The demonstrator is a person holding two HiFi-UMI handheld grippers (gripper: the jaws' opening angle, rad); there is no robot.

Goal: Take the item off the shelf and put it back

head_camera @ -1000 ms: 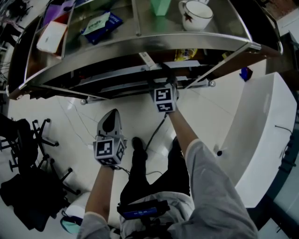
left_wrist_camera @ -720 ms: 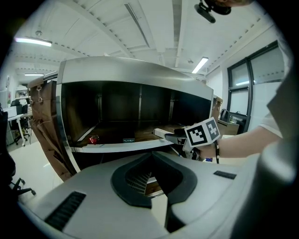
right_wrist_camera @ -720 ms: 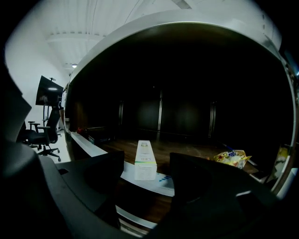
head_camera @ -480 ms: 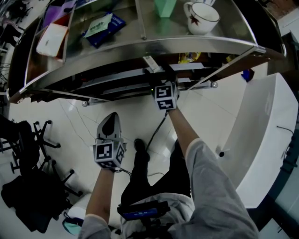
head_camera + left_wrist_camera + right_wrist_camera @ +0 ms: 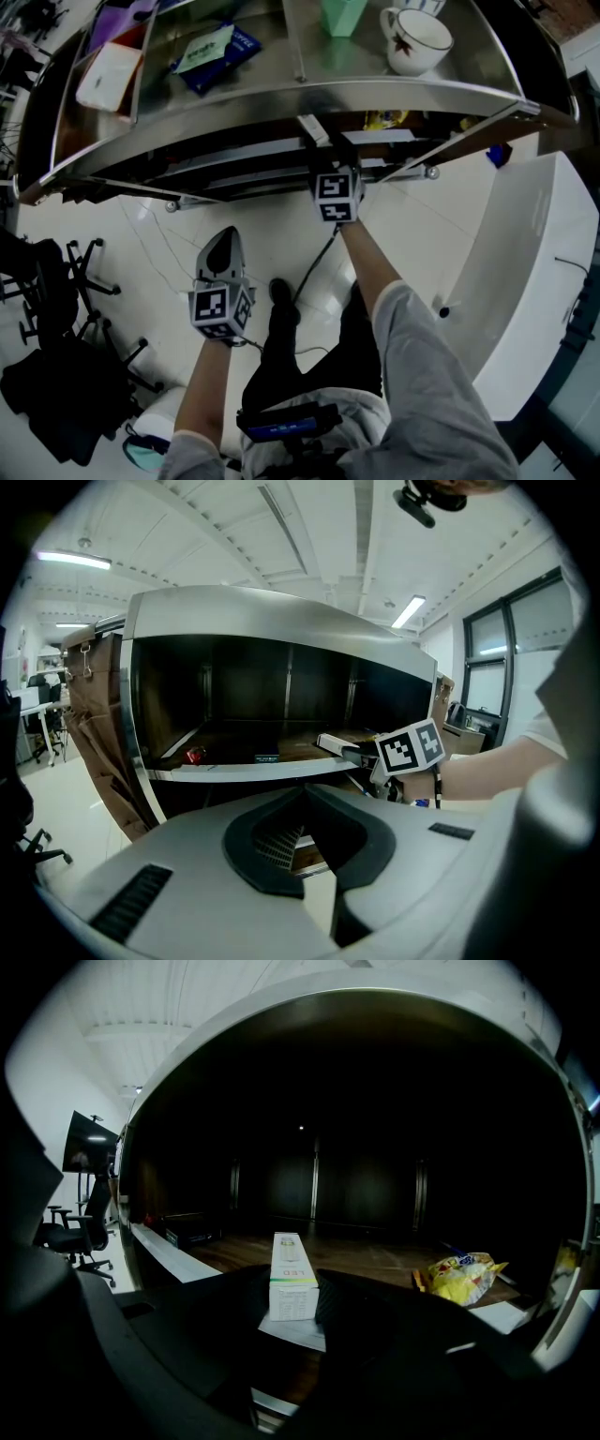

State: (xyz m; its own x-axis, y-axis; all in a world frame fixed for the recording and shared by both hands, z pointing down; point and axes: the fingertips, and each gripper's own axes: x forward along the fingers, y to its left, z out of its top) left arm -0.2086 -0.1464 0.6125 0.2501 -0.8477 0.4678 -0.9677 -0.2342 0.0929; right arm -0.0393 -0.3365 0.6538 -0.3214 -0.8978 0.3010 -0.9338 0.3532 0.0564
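A long white box [image 5: 292, 1277] with a green stripe lies on the wooden lower shelf [image 5: 375, 1258], its near end toward me. My right gripper [image 5: 292, 1321] reaches under the steel top, and its jaws have just been closing. They now press both sides of the box's near end. From the head view the box [image 5: 310, 129] sticks out past the shelf edge above the right gripper [image 5: 324, 155]. My left gripper [image 5: 221, 246] hangs lower in front of the shelf, shut and holding nothing. The left gripper view shows the box [image 5: 333, 745] beside the right gripper's marker cube [image 5: 410, 747].
A yellow snack bag [image 5: 461, 1277] lies on the same shelf to the right of the box. On the steel top [image 5: 281, 98] stand a white cup [image 5: 417, 39], a blue packet [image 5: 214, 52] and a green container [image 5: 343, 14]. Beside me are a black office chair [image 5: 56, 281] and a white counter [image 5: 525, 272].
The right gripper stays at the shelf edge by the box, and the whole head view has shifted a little. The left gripper has not moved.
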